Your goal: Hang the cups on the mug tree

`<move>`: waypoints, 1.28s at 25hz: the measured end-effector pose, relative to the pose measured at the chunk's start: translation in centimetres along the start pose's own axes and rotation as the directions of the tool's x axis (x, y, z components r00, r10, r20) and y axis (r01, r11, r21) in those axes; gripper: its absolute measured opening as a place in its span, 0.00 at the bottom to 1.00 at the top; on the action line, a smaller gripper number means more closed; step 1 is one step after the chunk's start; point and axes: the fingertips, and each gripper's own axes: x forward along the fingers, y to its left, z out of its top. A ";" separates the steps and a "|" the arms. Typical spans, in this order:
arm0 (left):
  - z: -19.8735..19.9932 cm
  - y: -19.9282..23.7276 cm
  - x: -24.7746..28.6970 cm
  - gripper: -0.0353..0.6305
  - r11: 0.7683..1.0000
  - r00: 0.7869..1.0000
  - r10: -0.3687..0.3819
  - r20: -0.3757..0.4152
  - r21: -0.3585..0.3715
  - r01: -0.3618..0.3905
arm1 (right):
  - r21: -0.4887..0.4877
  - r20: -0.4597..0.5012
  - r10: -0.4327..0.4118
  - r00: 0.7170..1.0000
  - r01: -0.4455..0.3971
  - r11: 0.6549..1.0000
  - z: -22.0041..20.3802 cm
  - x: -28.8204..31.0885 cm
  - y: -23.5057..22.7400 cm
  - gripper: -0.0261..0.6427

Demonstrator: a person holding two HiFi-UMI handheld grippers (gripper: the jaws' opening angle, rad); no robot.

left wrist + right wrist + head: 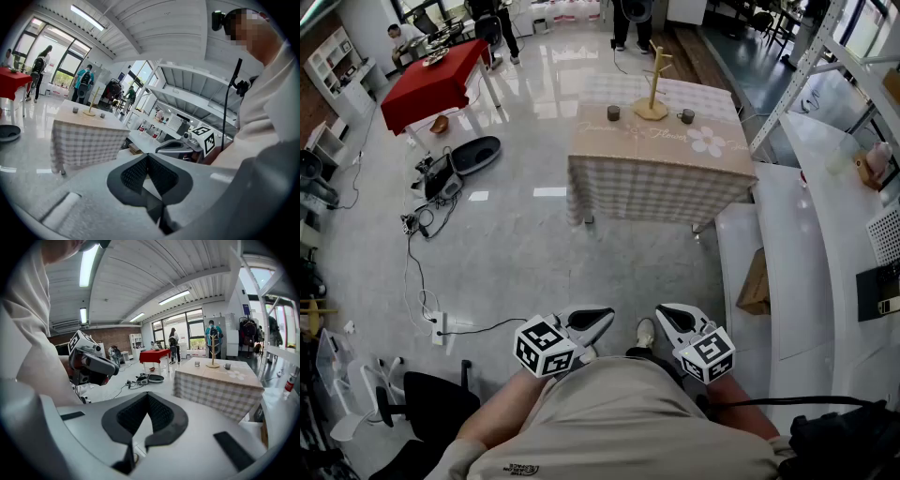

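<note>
Glossy grey hall floor [516, 253], seen steeply from above. Cables [427, 220] strewn at left, red-clothed table [431, 73] beyond them, white benches [806, 244] along the right.

Left gripper [602, 321]: held low, just in front of the person's torso [619, 422], forearm bent close to the body. Pointed forward toward the checked-cloth table [661, 173]. Jaws pressed together, pads meeting at the tips, nothing between them.

Right gripper [669, 315]: held likewise, beside the left one but apart from it, a shoe [645, 333] showing between the two. Aimed forward and slightly inward. Jaws fully together, empty.

Mug tree [653, 86]: stood upright on the checked-cloth table, toward its far edge, about midway between its left and right edges. Long axis vertical, round base flat on the cloth, pegs slanted upward. Well apart from both grippers.

Cups, two: left cup [613, 113] beside the tree's base, toward the table's left edge; right cup [686, 116] beside the base, toward the right edge. Both upright on the cloth, mouths up, neither on a peg. Handle directions too small to tell.
</note>
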 end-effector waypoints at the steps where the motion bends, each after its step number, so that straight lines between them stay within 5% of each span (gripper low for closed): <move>1: -0.2 0.1 -0.5 0.06 1.000 1.000 -0.001 0.001 -0.002 0.001 | 0.002 -0.001 -0.001 1.000 0.001 1.000 0.0 0.3 0.4 0.06; 11: -0.3 3.1 -0.9 0.06 1.000 1.000 0.010 -0.028 -0.020 -0.010 | 0.032 -0.009 0.027 1.000 -0.027 0.999 -0.2 3.1 0.6 0.06; 26: 8.5 6.9 12.8 0.06 0.996 0.997 0.069 -0.027 0.054 -0.068 | 0.049 0.063 0.039 0.997 -0.042 0.998 2.3 3.4 -15.7 0.07; 32: 10.4 11.7 16.2 0.07 0.997 0.997 0.054 -0.056 0.049 -0.052 | 0.108 0.047 -0.010 0.999 0.004 0.994 2.1 6.4 -21.1 0.21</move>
